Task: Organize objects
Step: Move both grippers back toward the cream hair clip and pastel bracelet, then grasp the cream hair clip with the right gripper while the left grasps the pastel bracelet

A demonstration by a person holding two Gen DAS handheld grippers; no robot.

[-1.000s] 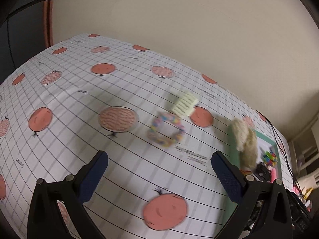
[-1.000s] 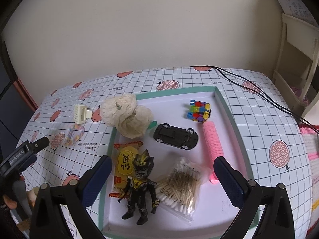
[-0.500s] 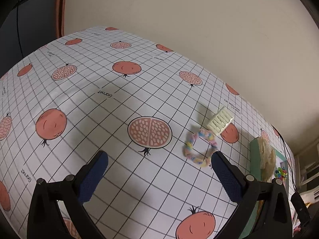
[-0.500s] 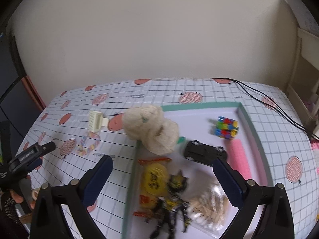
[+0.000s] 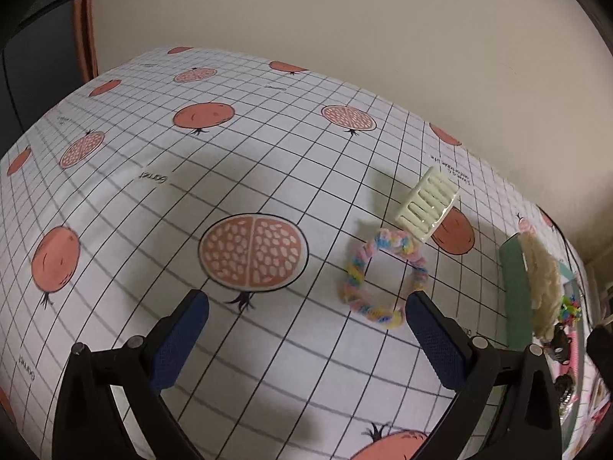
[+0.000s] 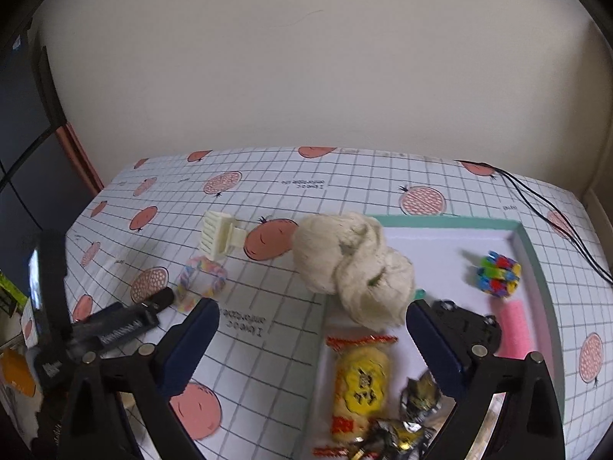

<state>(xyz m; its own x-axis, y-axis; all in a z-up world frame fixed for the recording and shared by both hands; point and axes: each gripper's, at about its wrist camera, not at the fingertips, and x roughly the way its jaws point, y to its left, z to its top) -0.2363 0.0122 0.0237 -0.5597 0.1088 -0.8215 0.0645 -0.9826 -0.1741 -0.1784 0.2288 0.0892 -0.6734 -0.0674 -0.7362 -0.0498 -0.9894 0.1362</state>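
Claws both spread wide, holding nothing. Left claw [image 5: 306, 329] low over the counter [image 5: 153, 199], tilted down, its right fingertip [image 5: 421, 306] just beside the pastel braided ring [image 5: 360, 268]. Ring flat on the cloth, cream hair clip [image 5: 427, 207] touching its far side, both near the tray's left edge. Right claw [image 6: 312, 329] higher, angled down over the near left corner of the tray [image 6: 536, 253]. Inside the tray: cream cloth bundle [image 6: 352, 264] draped over the left rim, colourful block toy [image 6: 498, 274], pink roller [image 6: 513, 329], yellow snack packet [image 6: 360, 379], black toy car [image 6: 469, 322].
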